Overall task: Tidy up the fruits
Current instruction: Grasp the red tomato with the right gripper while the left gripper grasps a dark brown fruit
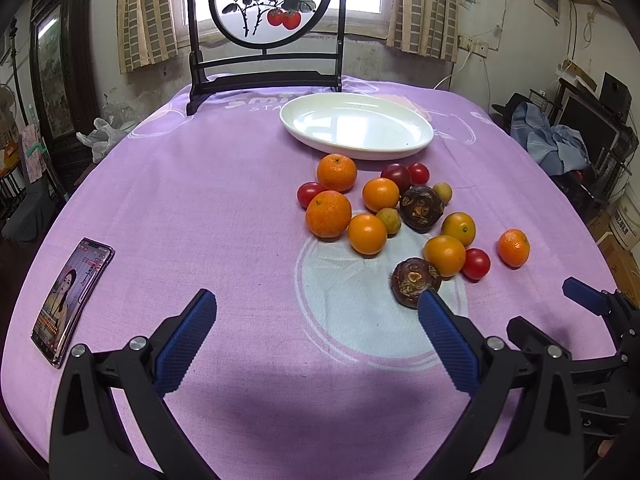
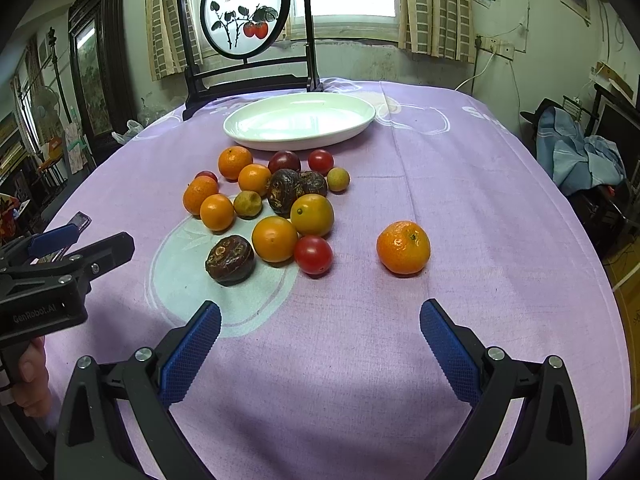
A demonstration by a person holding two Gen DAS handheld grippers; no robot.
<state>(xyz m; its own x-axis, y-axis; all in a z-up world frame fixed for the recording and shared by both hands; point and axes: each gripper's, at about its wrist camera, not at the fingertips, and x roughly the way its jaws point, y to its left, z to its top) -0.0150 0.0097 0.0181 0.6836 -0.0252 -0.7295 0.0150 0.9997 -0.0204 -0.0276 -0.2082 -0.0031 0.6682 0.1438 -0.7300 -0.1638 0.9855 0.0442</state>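
Observation:
A white oval plate (image 1: 416, 148) (image 2: 248, 138) lies empty at the far side of the purple tablecloth. In front of it lies a loose pile of fruit: several oranges (image 1: 329, 214) (image 2: 274, 239), red cherry tomatoes (image 1: 476, 264) (image 2: 313, 255), small yellow-green fruits (image 1: 389, 221) and dark brown water chestnuts (image 1: 414, 283) (image 2: 231, 259). One mandarin (image 2: 403, 247) (image 1: 513, 247) lies apart to the right. My left gripper (image 1: 316, 304) is open and empty, near the closest chestnut. My right gripper (image 2: 320, 316) is open and empty, short of the pile.
A phone (image 1: 72, 300) with its screen lit lies at the table's left edge. A dark wooden stand with a round painted screen (image 1: 266, 4) (image 2: 244, 12) stands behind the plate. The other gripper shows at each view's side (image 1: 592, 312) (image 2: 60, 256).

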